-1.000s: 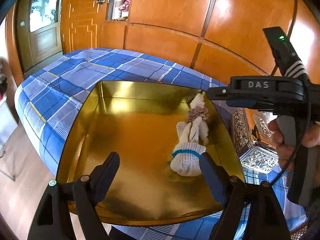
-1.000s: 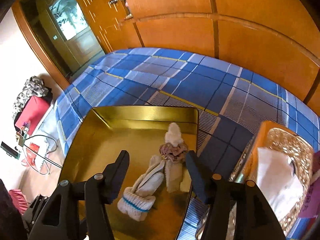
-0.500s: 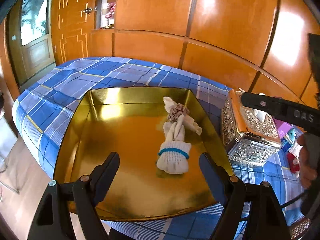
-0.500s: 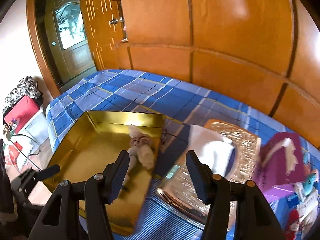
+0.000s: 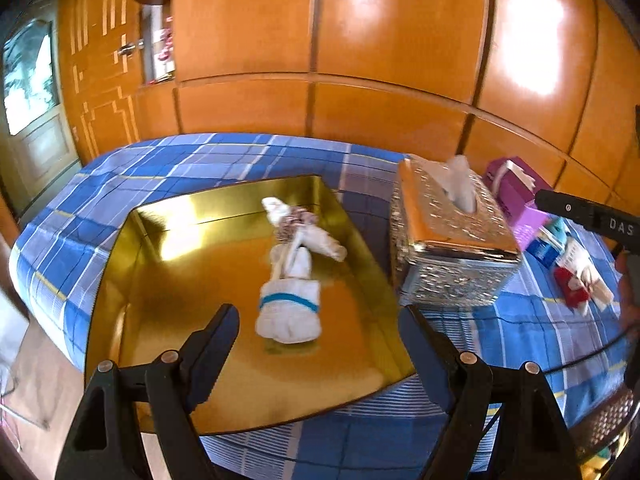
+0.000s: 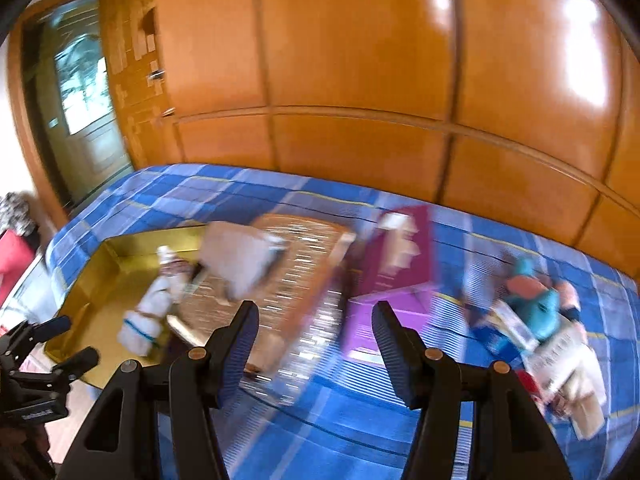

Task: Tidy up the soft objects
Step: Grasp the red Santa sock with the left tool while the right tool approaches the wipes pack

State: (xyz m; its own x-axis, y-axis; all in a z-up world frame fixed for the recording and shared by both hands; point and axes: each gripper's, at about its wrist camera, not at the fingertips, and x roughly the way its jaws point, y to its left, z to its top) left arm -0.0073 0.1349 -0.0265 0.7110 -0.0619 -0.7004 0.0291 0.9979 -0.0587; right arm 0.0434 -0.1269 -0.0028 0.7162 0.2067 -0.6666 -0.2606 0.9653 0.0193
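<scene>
Since a second ago we swung the right gripper [image 6: 314, 330], jaws wide and empty, from the gold tray [image 5: 120, 280] toward the plush pile [image 6: 536, 312] at 3 o'clock, suggesting next pick; left gripper [image 5: 320, 340] gapes empty over the white sock bundle [image 5: 290, 300] in the tray.

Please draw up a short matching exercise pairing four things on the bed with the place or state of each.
Things:
1. white sock bundle
2. silver tissue box
3. purple box
4. left tongs

Places or states:
A. open, holding nothing
B. directly right of the gold tray
C. beyond the tissue box, to its right
D. lying inside the gold tray

Pairs: 1-D, 2-B, 3-C, 4-A
</scene>
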